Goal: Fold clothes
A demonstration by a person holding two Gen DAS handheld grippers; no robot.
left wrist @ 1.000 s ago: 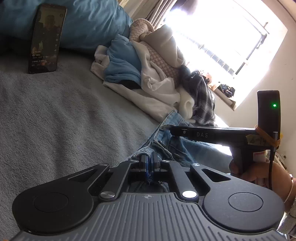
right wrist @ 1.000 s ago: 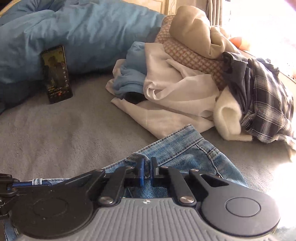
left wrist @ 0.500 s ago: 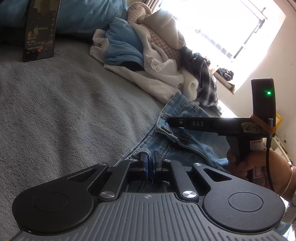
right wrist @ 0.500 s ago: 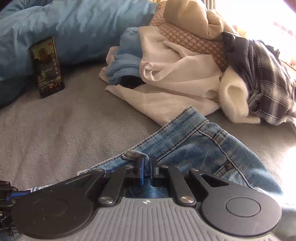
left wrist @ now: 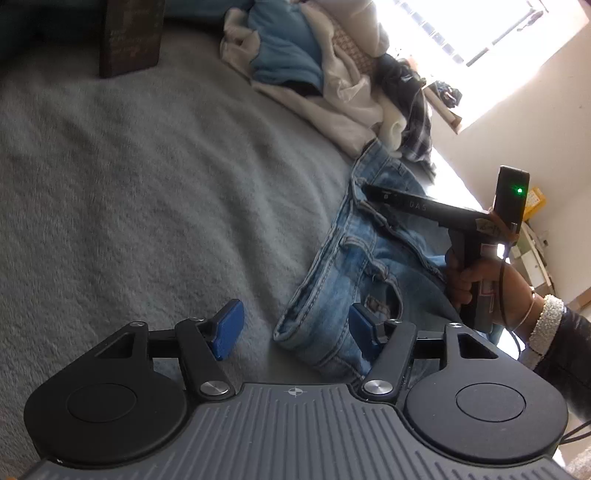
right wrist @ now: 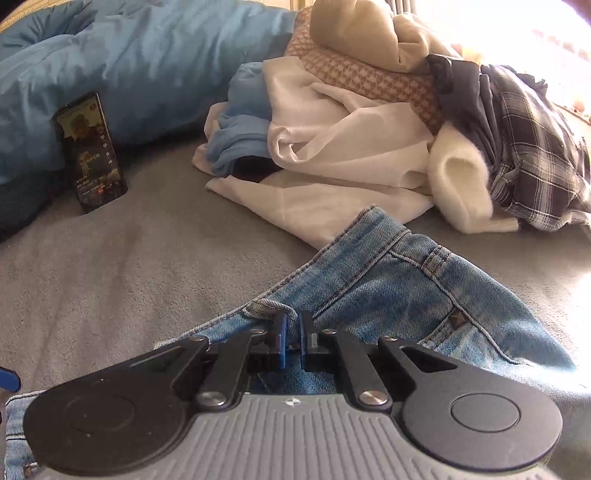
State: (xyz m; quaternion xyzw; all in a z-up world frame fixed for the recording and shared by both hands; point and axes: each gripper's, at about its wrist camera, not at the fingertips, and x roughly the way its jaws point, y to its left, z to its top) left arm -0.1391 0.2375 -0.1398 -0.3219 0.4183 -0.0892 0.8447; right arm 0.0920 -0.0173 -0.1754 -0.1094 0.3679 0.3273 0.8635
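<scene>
Faded blue denim jeans [right wrist: 391, 280] lie on a grey plush blanket [left wrist: 147, 184], waistband pinched by the right gripper [right wrist: 291, 332]. The left gripper [left wrist: 295, 328], jaws just opened, holds nothing. Only the left view shows the person's hand [left wrist: 484, 280].

Home bedroom: grey bed [right wrist: 110, 280], blue duvet [right wrist: 140, 62], unfolded clothes pile [right wrist: 369, 129], bright window [left wrist: 461, 26], propped phone [right wrist: 90, 151].

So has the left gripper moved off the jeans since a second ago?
Yes. The left gripper has just been opening, letting go of the jeans waistband, and has shifted left toward the grey blanket.
</scene>
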